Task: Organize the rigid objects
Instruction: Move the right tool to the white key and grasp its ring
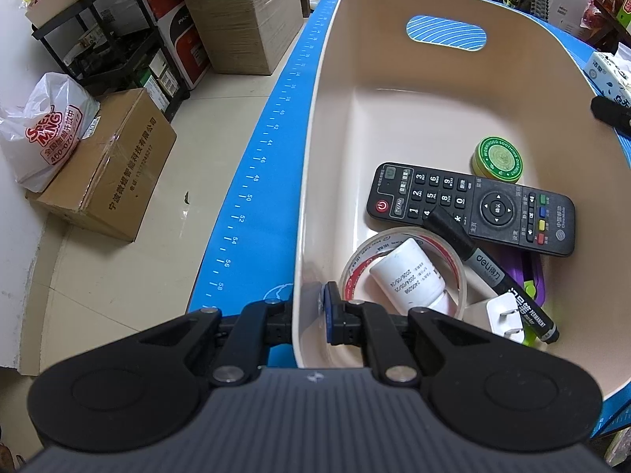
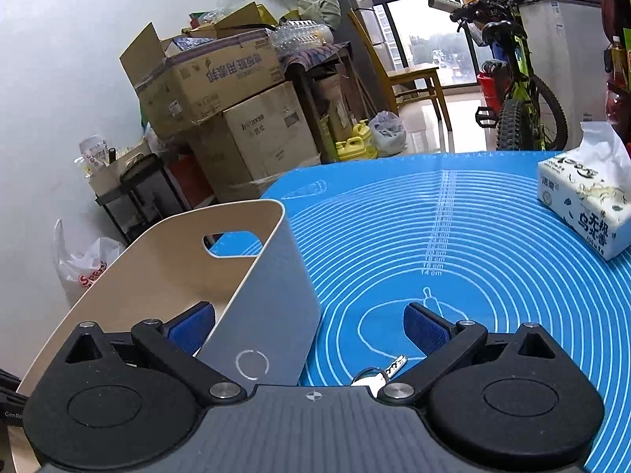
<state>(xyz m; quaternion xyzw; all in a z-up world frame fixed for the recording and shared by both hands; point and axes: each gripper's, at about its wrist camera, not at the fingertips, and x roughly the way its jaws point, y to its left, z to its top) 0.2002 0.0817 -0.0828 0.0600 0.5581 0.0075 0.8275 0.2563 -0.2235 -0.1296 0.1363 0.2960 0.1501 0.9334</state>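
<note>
- Beige plastic bin point(image 1: 339, 90) on a blue silicone mat point(image 1: 252, 181) covering the desk, seen from above only in the left wrist view.
- Left gripper point(image 1: 311, 311) clamped on the bin's near wall, jaws pressed together over the rim, one finger outside, one inside.
- Inside the bin, in the left view alone: black remote control point(image 1: 473, 205), green round tin point(image 1: 497, 159), roll of clear tape point(image 1: 402, 272) with a white bottle point(image 1: 408, 276) lying in its ring, black Deli permanent marker point(image 1: 493, 272) across the remote's edge, white plug adapter point(image 1: 503, 315), purple-and-green item point(image 1: 532, 280) underneath, kind unclear.
- Black object point(image 1: 611, 112) at the right edge of that view, too cropped to name.
- Right wrist view: bin from the side, handle slot showing, contents hidden.
- Right gripper point(image 2: 309, 323) with jaws spread wide, holding nothing, left finger over the bin, right finger over the mat.
- Key on a ring point(image 2: 378, 374) lying on the mat just below the right gripper, outside the bin, visible in this view only.
- Tissue pack point(image 2: 587, 205) at the mat's far right, cardboard boxes point(image 2: 221, 90) and a bicycle point(image 2: 520, 94) behind.
</note>
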